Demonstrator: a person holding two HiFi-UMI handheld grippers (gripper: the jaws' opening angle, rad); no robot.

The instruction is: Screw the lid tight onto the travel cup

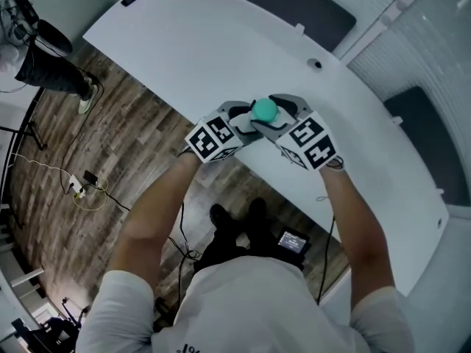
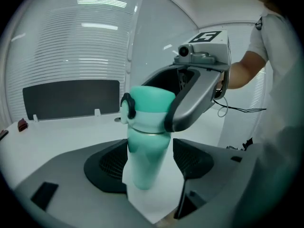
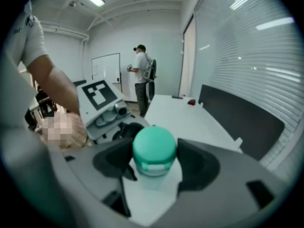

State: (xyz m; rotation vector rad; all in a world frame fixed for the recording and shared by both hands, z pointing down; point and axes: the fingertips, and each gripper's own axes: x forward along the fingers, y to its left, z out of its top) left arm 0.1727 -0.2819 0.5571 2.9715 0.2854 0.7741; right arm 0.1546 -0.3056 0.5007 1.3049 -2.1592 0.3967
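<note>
1. Jaws of the right gripper (image 3: 154,163) stand spread beside the round teal lid (image 3: 154,151), not pressing; close them squarely before twisting.
2. Jaws of the left gripper (image 2: 149,163), also spread, flank the tall teal plastic travel cup (image 2: 144,167); clamp its body first.
3. The cup stands upright by the white desk's (image 1: 221,50) near edge.

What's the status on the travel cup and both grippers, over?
Left gripper jaws open around travel cup. Right gripper jaws open around lid. Cup upright on table, lid on. Nothing in the way.
</note>
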